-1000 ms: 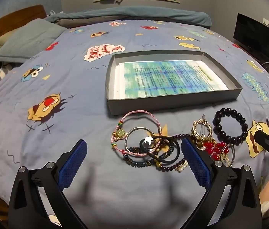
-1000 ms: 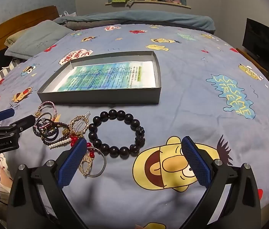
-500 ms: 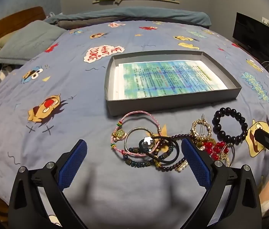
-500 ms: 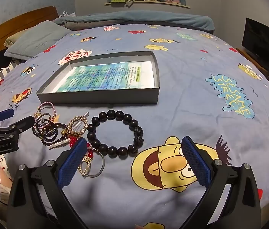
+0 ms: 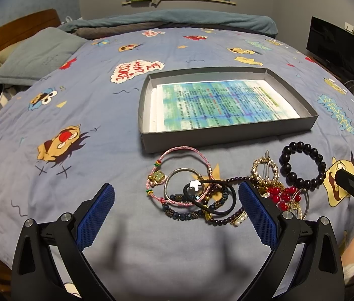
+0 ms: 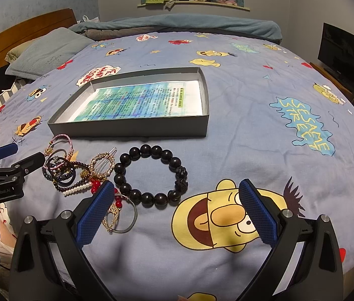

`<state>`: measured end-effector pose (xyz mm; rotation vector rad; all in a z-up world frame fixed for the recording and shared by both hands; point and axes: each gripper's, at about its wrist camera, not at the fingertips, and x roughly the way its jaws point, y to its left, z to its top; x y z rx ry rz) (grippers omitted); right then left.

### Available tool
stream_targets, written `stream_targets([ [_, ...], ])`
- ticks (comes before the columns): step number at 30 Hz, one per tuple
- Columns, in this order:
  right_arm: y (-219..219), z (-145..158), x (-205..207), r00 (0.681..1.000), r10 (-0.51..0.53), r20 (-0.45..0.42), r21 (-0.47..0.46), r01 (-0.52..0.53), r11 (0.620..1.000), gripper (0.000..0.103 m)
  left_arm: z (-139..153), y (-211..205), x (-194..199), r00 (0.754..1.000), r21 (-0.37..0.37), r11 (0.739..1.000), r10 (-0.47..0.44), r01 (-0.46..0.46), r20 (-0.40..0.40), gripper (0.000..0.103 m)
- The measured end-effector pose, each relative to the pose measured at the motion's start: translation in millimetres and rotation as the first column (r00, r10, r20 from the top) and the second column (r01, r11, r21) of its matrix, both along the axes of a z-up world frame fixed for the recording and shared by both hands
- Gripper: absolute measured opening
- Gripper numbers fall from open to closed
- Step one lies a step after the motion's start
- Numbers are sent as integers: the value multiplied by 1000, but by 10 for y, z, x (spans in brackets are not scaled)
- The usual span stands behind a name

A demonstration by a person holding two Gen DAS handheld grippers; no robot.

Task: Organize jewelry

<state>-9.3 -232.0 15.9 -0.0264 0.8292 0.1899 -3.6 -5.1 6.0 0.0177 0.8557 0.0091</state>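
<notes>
- Blue cartoon-print bedspread (image 6: 252, 130) covers the bed we work over, with a grey pillow (image 5: 39, 55) at its far left and a dark screen (image 6: 346, 57) off to the right.
- We see a shallow grey box (image 5: 227, 136) lying on the spread, a printed sheet (image 5: 222, 105) flat inside it.
- Our jewelry pile (image 5: 202, 193) sits just in front of the box: a pink cord bracelet (image 5: 184, 150), a silver bangle (image 5: 177, 175) and a black hair tie (image 5: 209, 195) overlap.
- We find the black bead bracelet (image 6: 152, 175) beside the pile, apart from the box.
- Our left gripper (image 5: 177, 215) hovers over the pile, its 2 jaws spread wide, gripping nothing.
- Our right gripper (image 6: 177, 210) is equally wide and empty, near the bead bracelet.
</notes>
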Motion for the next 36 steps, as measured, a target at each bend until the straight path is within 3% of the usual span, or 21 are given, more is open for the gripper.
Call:
stream_targets([
  [36, 0, -17, 19, 1000, -3, -7, 9, 3, 1000, 98, -17, 6, 26, 1000, 3, 1000, -1, 1, -3, 98],
])
